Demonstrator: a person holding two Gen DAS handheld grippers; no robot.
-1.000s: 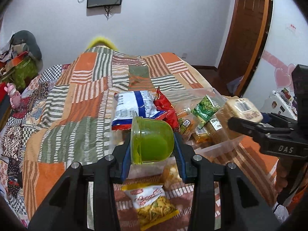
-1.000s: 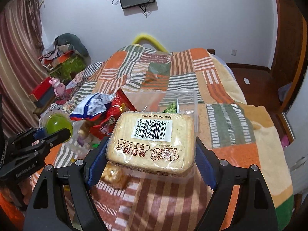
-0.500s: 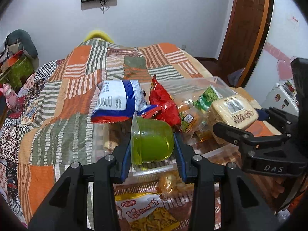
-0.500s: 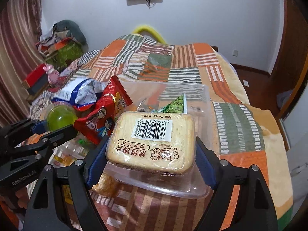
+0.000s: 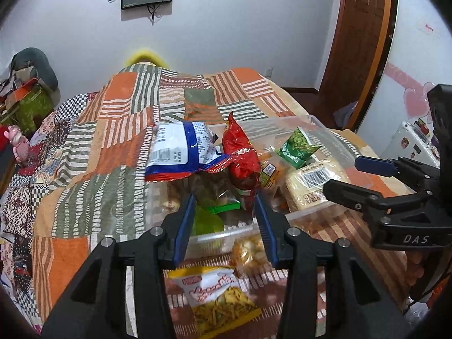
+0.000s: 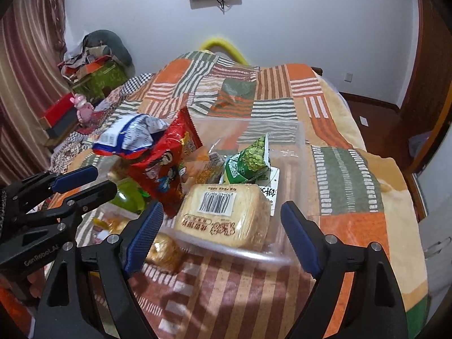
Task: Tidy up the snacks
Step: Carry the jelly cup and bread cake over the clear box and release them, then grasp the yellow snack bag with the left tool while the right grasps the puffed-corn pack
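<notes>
A clear plastic bin (image 5: 322,125) on the quilted bed holds several snacks. My left gripper (image 5: 226,200) is open over the bin's near left part; the green jelly cup (image 5: 207,221) lies in the bin just below its left finger. My right gripper (image 6: 221,213) is open around the wrapped toast pack (image 6: 223,217), which rests in the bin's near side (image 6: 254,254). The toast pack also shows in the left wrist view (image 5: 313,180). The green cup shows in the right wrist view (image 6: 128,195) beside the red bag (image 6: 166,163).
In the bin are a blue-white bag (image 5: 180,151), a red bag (image 5: 240,158) and a green pea packet (image 5: 298,148). In front of the bin lie a yellow chips bag (image 5: 217,299) and a small bun pack (image 5: 250,252). A door stands at the right.
Both grippers moved down to the bin and opened. The green cup dropped from the left gripper into the bin; the toast pack left the right gripper and rests in the bin.
</notes>
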